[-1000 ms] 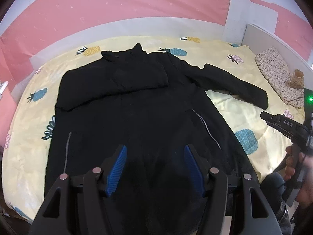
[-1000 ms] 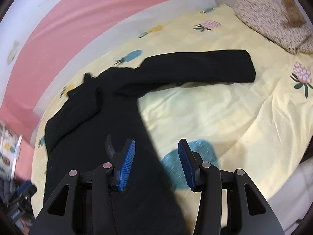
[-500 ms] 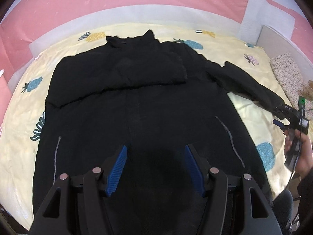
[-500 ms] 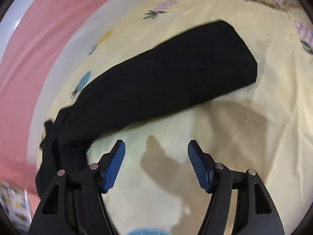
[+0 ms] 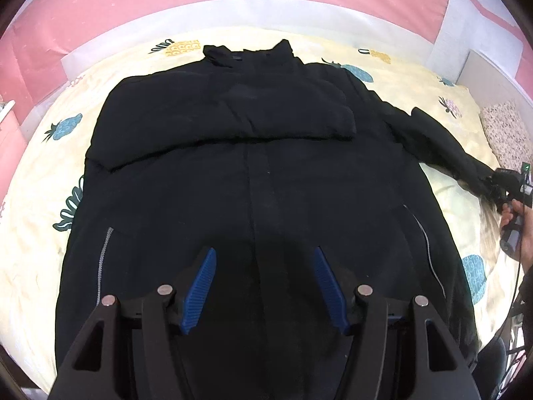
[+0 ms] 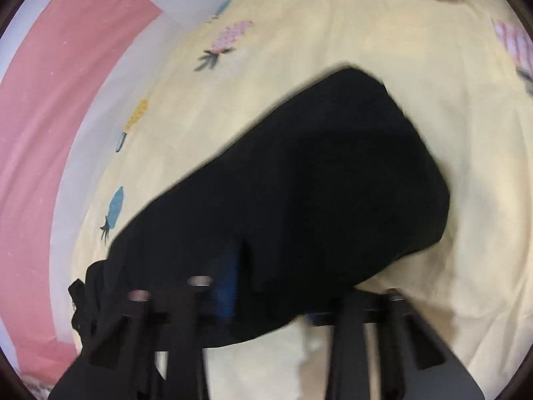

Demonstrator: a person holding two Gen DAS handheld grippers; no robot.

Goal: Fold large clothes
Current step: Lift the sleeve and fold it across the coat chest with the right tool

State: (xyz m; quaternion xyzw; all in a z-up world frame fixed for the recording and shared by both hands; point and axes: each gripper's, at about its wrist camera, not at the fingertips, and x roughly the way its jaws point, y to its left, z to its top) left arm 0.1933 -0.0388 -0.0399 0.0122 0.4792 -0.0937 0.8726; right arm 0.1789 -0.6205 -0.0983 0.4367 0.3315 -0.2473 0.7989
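Observation:
A large black jacket (image 5: 266, 166) lies front up on the yellow bed, collar at the far side. One sleeve (image 5: 233, 113) is folded across its chest. My left gripper (image 5: 265, 286) hovers open over the jacket's lower front, blue pads apart, nothing pinched. The other sleeve (image 5: 443, 146) stretches out to the right, where my right gripper (image 5: 489, 180) meets its cuff end. In the right wrist view that sleeve (image 6: 316, 183) drapes over the right gripper (image 6: 266, 286); its jaws are closing with the sleeve cloth between them, and one blue pad (image 6: 228, 283) shows.
The yellow pineapple-print sheet (image 5: 43, 173) surrounds the jacket. A patterned pillow (image 5: 506, 126) lies at the far right by a white headboard. A pink and white wall (image 5: 233, 0) runs behind the bed. A hand (image 5: 523, 230) holds the right gripper's handle.
The right gripper swept from the jacket's hem to the outstretched sleeve's end and went from wide open to closed around the cloth. The left gripper came in lower over the jacket, still open.

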